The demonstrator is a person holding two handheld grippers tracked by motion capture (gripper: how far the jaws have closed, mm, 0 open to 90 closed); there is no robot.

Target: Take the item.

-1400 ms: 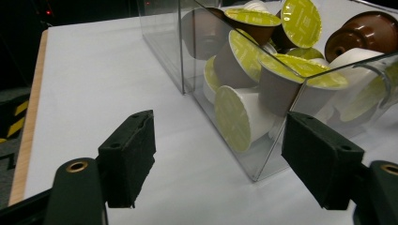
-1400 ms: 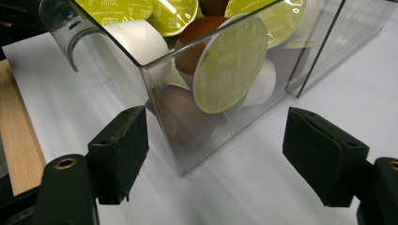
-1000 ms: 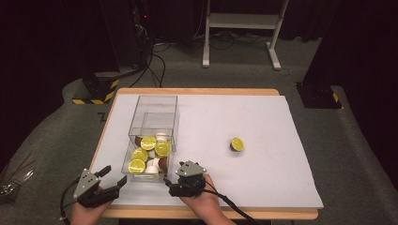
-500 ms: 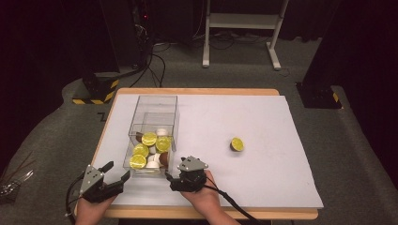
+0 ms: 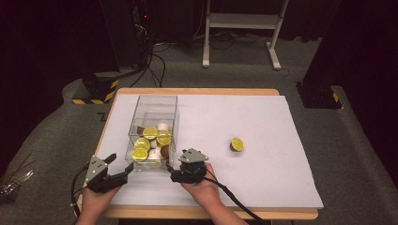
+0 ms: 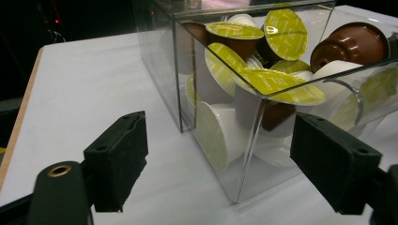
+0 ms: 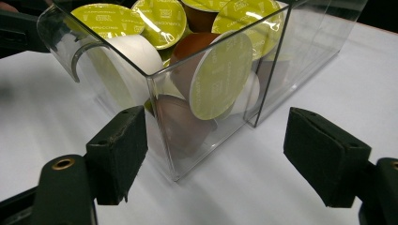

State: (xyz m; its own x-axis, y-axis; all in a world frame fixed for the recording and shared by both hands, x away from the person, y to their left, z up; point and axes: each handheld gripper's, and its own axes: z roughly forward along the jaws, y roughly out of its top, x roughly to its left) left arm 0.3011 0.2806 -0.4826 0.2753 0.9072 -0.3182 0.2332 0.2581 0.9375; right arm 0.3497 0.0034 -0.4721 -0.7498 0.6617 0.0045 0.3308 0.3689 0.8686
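A clear plastic drawer [image 5: 133,161] full of green-lidded coffee capsules [image 5: 151,140] sticks out of a clear sleeve [image 5: 157,104] on the white sheet. My left gripper [image 5: 121,162] is at the drawer's near left corner [image 6: 244,154]. Its jaws have just been opening and stand wide, with the corner ahead between them and the pads [image 6: 117,159] off it. My right gripper [image 5: 170,170] is open at the near right corner [image 7: 164,131], its pads [image 7: 324,159] apart from the wall. One capsule [image 5: 237,144] lies alone to the right.
The white sheet [image 5: 263,117] covers most of the wooden table, whose near edge [image 5: 263,213] runs just behind my hands. A cable [image 5: 234,201] trails from the right gripper. A white stand [image 5: 244,18] and a dark floor lie beyond the table.
The drawer with its capsules has slid a little farther into the sleeve. Both grippers have moved with it, away from the near edge. The left jaws stand wider.
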